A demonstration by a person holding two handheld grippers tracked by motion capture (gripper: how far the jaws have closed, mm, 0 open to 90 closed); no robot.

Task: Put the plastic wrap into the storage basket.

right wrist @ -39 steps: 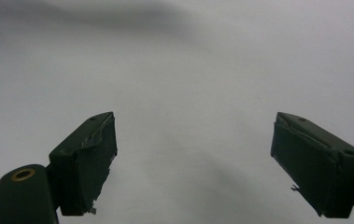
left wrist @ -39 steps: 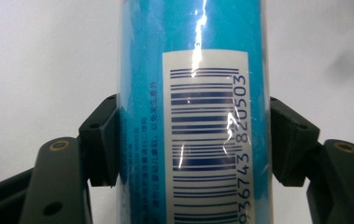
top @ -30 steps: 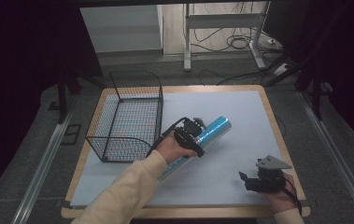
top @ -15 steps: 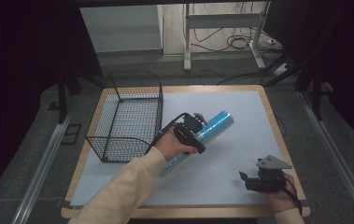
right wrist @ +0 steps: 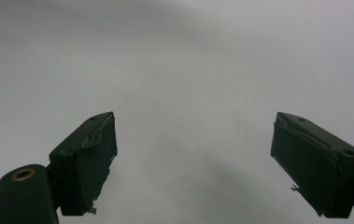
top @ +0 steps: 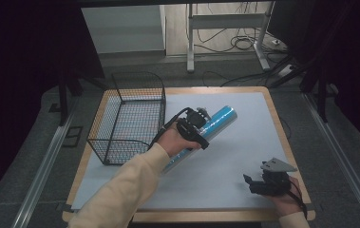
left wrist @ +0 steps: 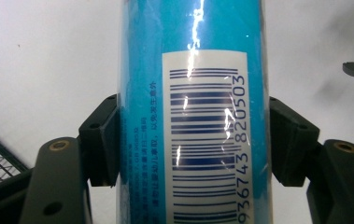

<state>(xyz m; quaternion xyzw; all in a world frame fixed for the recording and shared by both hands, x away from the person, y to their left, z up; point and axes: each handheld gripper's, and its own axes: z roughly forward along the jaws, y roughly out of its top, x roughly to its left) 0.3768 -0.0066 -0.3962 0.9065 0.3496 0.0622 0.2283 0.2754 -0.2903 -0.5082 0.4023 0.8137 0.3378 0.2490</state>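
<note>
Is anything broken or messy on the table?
Nothing is spilled. The one worn spot: the pads of the right tongs look frayed, with ragged edges. The blue tube sits straight in the left tongs, and the basket stands upright.

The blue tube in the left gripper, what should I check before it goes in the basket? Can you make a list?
1. Left gripper shut on the blue tube: ok.
2. Fingers press both sides of the tube: ok.
3. Wire basket upright with its top open: ok.
4. Right gripper open, holding nothing, away from the tube: ok.
5. Room for the tube inside the basket: cannot tell.
</note>
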